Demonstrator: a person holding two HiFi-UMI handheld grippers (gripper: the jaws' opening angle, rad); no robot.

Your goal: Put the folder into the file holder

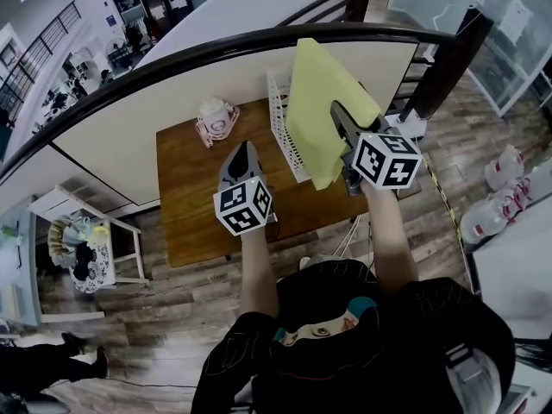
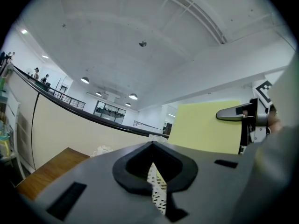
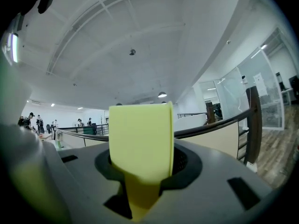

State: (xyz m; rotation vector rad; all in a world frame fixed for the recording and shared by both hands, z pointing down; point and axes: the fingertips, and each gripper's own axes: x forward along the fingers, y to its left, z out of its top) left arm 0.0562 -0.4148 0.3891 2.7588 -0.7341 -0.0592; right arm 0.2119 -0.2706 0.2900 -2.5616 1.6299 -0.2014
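A pale yellow folder [image 1: 323,102] stands upright in the air over the right end of the brown table [image 1: 185,197]. My right gripper [image 1: 342,119] is shut on its lower right edge. In the right gripper view the folder [image 3: 140,143] rises straight out of that gripper [image 3: 140,183]. The white mesh file holder [image 1: 280,128] stands on the table just left of and below the folder, partly hidden by it. My left gripper [image 1: 248,149] hovers left of the holder with its jaws together and nothing in them. The left gripper view shows the folder [image 2: 205,125] and the mesh holder [image 2: 156,185] beyond that gripper [image 2: 153,171].
A small pink and white object [image 1: 216,119] lies at the table's far left. A cream partition with a dark curved rail [image 1: 172,59] runs behind the table. A white side table [image 1: 86,248] stands at the left, and water jugs [image 1: 509,166] are on the floor at the right.
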